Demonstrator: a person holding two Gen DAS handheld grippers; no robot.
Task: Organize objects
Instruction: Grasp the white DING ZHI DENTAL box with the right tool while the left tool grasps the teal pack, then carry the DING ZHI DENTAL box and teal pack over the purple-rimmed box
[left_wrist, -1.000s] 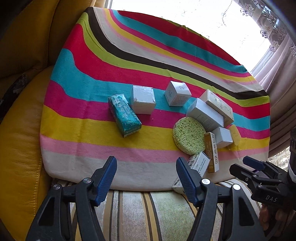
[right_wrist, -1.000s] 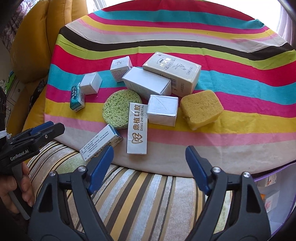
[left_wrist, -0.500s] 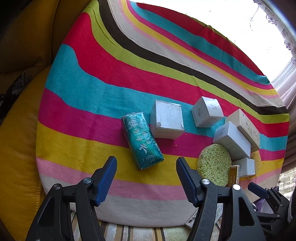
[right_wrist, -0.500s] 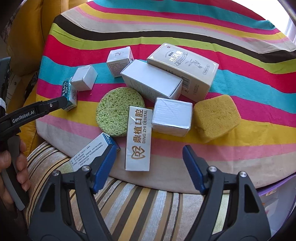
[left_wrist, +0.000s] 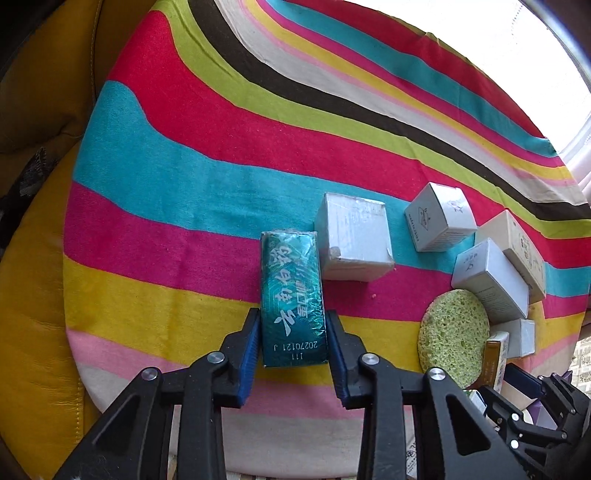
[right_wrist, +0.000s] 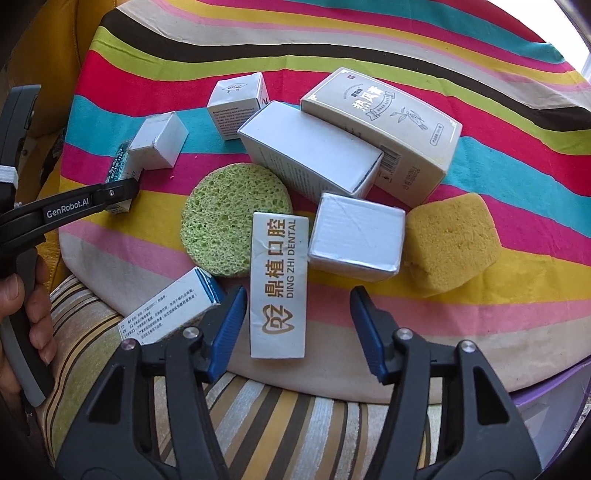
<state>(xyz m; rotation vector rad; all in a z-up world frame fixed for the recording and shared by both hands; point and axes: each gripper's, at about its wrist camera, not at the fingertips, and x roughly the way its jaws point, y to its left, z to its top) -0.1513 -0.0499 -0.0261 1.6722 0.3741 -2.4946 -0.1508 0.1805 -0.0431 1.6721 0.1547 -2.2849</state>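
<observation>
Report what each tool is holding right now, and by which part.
The left tool is shut on the teal tissue pack, pinching the long sides at its near end. The right tool is open, holding nothing; the Ding Zhi Dental box lies between its fingers.

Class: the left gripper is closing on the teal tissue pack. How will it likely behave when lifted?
The teal tissue pack probably squashes slightly: soft wrapped packet. Its glossy film may slip between the left gripper pads. It looks light, so lifting should be easy.
</observation>
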